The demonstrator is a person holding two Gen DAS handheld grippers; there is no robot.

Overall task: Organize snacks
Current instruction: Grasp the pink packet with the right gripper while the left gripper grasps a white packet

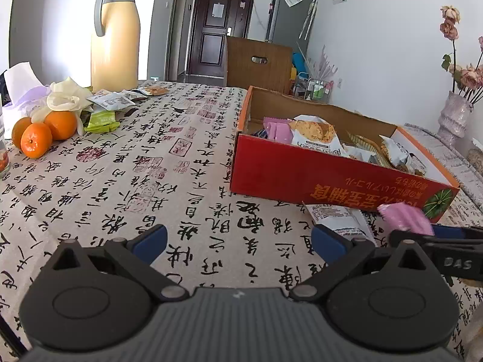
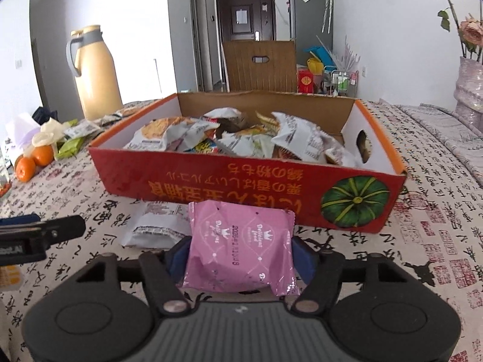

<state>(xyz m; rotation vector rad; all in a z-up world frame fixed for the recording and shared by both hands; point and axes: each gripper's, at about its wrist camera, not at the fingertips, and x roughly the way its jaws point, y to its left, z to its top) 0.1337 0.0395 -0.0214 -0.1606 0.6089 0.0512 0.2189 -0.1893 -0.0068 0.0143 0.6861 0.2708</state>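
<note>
You face a bright, white-walled room beyond a cloth-covered table.
The tablecloth (image 1: 181, 163) before you is pale with black calligraphy. Behind it stands a brown wooden chair back (image 2: 259, 66), then a dark panelled door (image 1: 219, 27) down a short hallway. A grey fridge (image 2: 311, 15) stands to the door's right. Strong daylight washes out the left wall.

thermos (image 1: 116, 36) | oranges (image 1: 42, 131) — beside tissue (image 1: 21, 86) | vase (image 1: 455, 114) — flowers (image 1: 449, 22)

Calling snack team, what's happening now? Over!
Right tongs shut on pink packet. Left tongs open, empty. Red box ahead, nothing blocking.
</note>
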